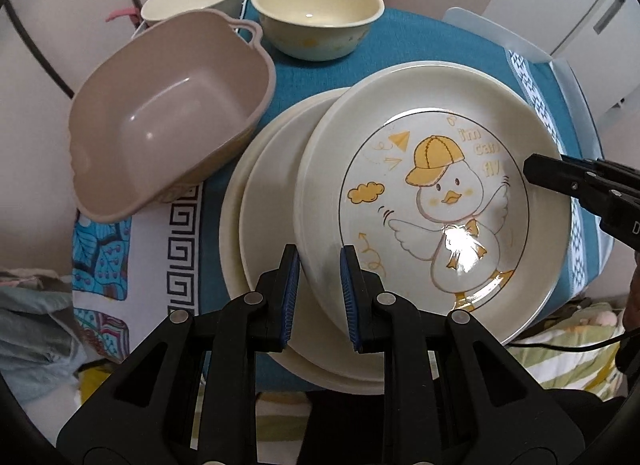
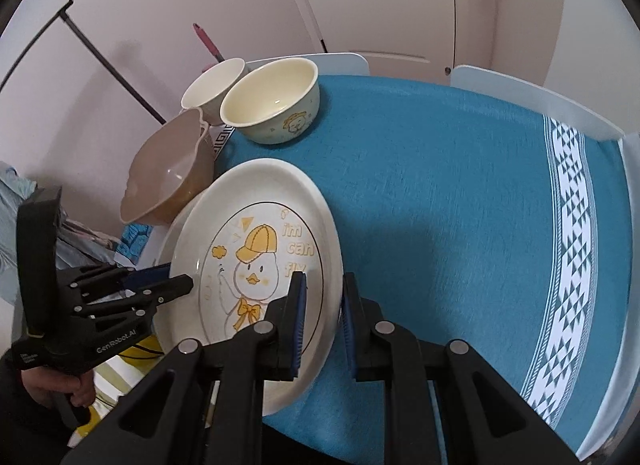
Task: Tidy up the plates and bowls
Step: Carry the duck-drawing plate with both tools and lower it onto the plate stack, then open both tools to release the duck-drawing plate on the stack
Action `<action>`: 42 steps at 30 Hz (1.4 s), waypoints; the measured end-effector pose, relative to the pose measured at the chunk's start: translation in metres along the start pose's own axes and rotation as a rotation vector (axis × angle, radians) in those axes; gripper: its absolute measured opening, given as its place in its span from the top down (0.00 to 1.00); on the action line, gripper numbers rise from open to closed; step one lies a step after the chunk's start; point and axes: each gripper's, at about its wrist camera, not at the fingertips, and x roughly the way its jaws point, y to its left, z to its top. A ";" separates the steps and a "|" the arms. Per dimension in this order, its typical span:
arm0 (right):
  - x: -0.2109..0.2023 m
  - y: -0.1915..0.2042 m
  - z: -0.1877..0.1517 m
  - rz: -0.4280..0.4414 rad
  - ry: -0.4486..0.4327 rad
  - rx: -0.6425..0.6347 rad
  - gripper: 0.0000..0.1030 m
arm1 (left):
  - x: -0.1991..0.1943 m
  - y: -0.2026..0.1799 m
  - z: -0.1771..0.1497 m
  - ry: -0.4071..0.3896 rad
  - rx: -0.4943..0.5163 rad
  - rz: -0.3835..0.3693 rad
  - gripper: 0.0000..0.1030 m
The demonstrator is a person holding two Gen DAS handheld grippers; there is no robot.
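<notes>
Right hand-held gripper (image 2: 323, 321): fingers straddle duck plate (image 2: 256, 265) rim at lower centre, apparently clamped; left hand-held gripper (image 1: 320, 297) likewise, opposite edge.

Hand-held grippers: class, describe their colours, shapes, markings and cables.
The left hand-held gripper and the right hand-held gripper are matte black plastic, with angular linkage arms, silver pivot rivets and ribbed blue pads. The left one's side reads "GenRobot.AI" in white. A thin black cable trails nearby.
</notes>
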 end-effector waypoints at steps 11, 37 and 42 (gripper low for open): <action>0.007 0.010 -0.001 -0.103 0.015 -0.141 0.85 | -0.001 -0.017 0.006 -0.005 0.062 0.092 0.82; 0.020 0.039 0.001 -0.211 0.056 -0.302 0.85 | -0.002 -0.034 0.007 -0.022 0.138 0.309 0.82; 0.026 0.051 0.003 -0.198 0.070 -0.340 0.85 | -0.002 -0.035 0.007 -0.025 0.127 0.285 0.82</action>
